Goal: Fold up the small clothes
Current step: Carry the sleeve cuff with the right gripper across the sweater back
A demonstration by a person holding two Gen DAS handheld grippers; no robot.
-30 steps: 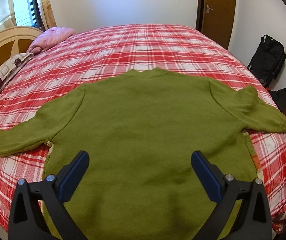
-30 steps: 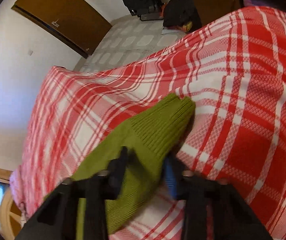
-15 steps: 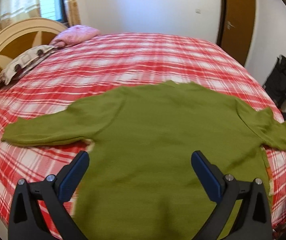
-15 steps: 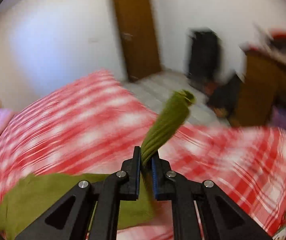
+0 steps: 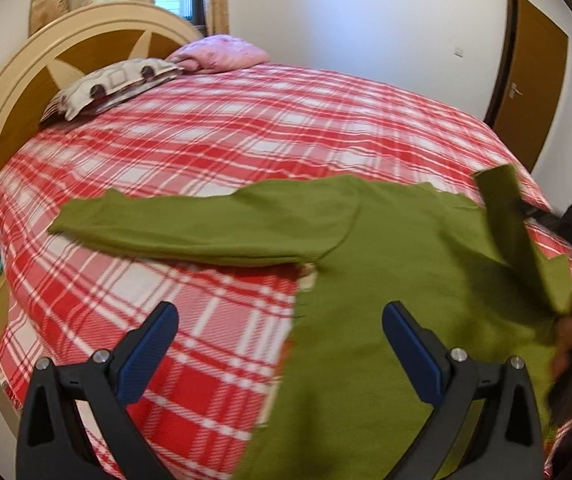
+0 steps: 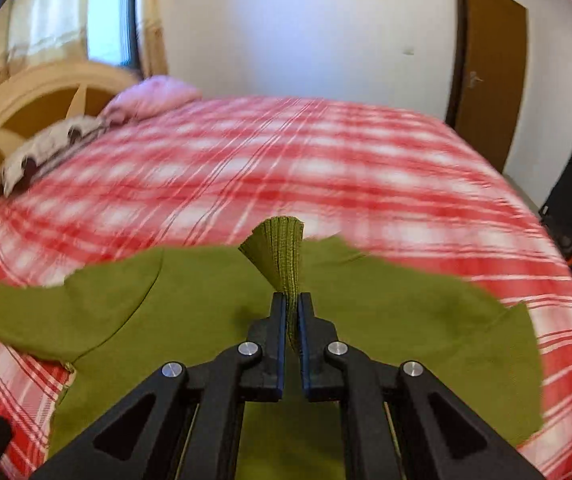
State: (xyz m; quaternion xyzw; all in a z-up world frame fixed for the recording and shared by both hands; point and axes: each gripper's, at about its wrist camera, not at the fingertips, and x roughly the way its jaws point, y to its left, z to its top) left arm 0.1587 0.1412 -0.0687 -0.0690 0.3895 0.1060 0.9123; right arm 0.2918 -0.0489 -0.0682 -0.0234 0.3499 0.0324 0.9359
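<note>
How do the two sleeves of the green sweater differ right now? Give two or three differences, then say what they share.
1. The left sleeve lies flat on the plaid bedspread; the right sleeve is lifted off it.
2. The left sleeve stretches straight out from the body; the right sleeve is drawn back over the body.
3. Nothing grips the left sleeve; the right tool is shut on the right sleeve's ribbed cuff.

Both are the same olive-green knit.

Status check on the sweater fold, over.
Right gripper shut on ribbed sleeve cuff, lifted over the green knit sweater. Left gripper open, empty. Other sleeve flat on plaid bedspread. Nothing blocking.
</note>
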